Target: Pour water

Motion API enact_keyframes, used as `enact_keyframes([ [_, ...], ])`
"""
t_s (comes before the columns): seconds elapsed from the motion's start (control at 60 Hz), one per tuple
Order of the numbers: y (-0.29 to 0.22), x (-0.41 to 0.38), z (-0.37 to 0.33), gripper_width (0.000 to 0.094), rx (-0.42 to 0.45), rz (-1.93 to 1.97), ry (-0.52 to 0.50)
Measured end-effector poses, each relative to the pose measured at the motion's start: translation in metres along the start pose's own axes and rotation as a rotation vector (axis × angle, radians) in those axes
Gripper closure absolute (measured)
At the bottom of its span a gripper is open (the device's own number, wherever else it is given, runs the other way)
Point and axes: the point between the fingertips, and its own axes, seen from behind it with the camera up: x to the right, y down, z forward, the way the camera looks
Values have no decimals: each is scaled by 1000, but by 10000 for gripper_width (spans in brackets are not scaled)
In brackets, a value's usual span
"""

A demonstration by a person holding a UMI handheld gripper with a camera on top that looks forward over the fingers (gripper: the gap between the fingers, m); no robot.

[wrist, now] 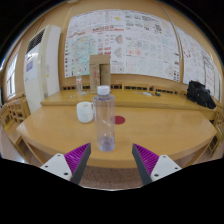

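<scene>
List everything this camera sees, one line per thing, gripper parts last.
water bottle: one, clear with a white cap, upright on the table just ahead of the fingers
cup: one, white, left of the bottle
small disc: one, pink, right of the bottle
table: one, light wood
box: one, brown, upright beyond the bottle
posters: several, white, on the far wall
bag: one, black, far right
gripper: one, magenta pads, fingers open, holding nothing
</scene>
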Motion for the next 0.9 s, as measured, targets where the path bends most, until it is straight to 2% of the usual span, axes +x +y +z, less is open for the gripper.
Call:
enact_keyframes([
  [0.133, -27, -16, 70, 89, 60, 34, 29],
  [0.233, -39, -18, 109, 127, 86, 32, 52],
  [0.317, -49, -21, 133, 217, 117, 27, 48],
  [0.367, -51, -22, 142, 422, 130, 11, 45],
  [0.45, -55, -15, 147, 463, 158, 6, 76],
  [0.55, -57, -5, 147, 588, 148, 4, 128],
  [0.583, -57, -2, 146, 577, 139, -10, 136],
  [0.6, -57, 1, 145, 623, 133, -21, 146],
  [0.767, -78, 60, 131, 626, 95, -169, 304],
  [0.9, -143, 115, 122, 626, 116, -365, 483],
])
